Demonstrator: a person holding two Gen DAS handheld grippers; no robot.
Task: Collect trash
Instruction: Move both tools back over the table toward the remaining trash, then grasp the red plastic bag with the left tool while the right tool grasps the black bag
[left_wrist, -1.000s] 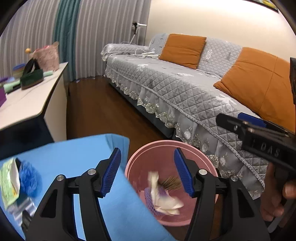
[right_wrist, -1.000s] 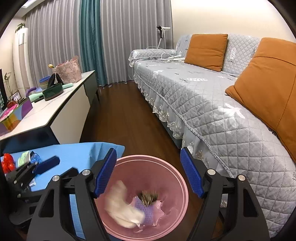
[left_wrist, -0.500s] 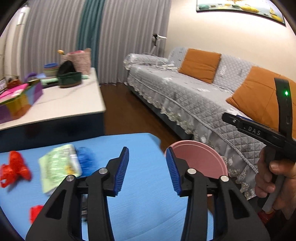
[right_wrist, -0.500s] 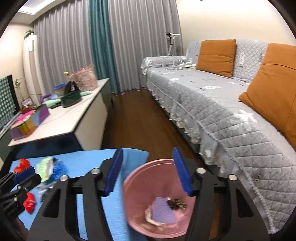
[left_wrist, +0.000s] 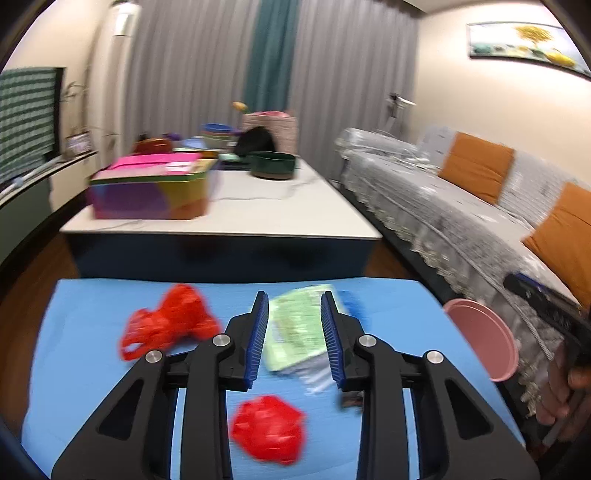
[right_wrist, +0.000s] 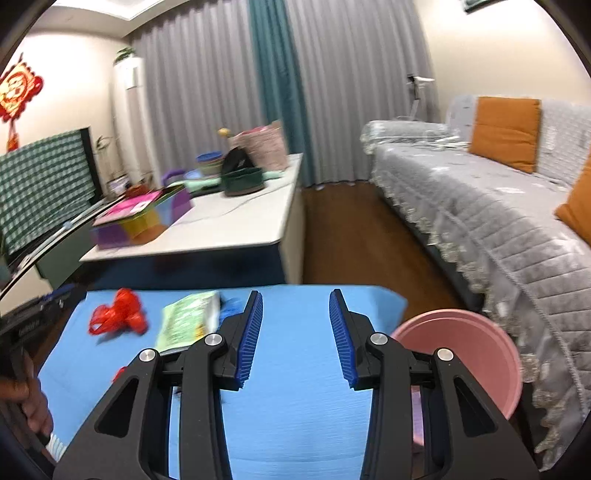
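Some trash is judged already binned in the pink bin (right_wrist: 480, 354) beside the table (left_wrist: 388, 325); still left on it — green packet (left_wrist: 295, 332), red scraps (left_wrist: 170, 325); left tongs (left_wrist: 293, 339) and right tongs (right_wrist: 295, 336), lately narrowing, are parted and empty.

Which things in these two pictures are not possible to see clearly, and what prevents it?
- Inside of the pink bin: right wrist view, hidden by its near wall and the right gripper.
- Small dark item on the blue mat: left wrist view, blurred, partly behind the left gripper.
- Print on the green packet: blurred.
- Blue item behind the packet: mostly covered.
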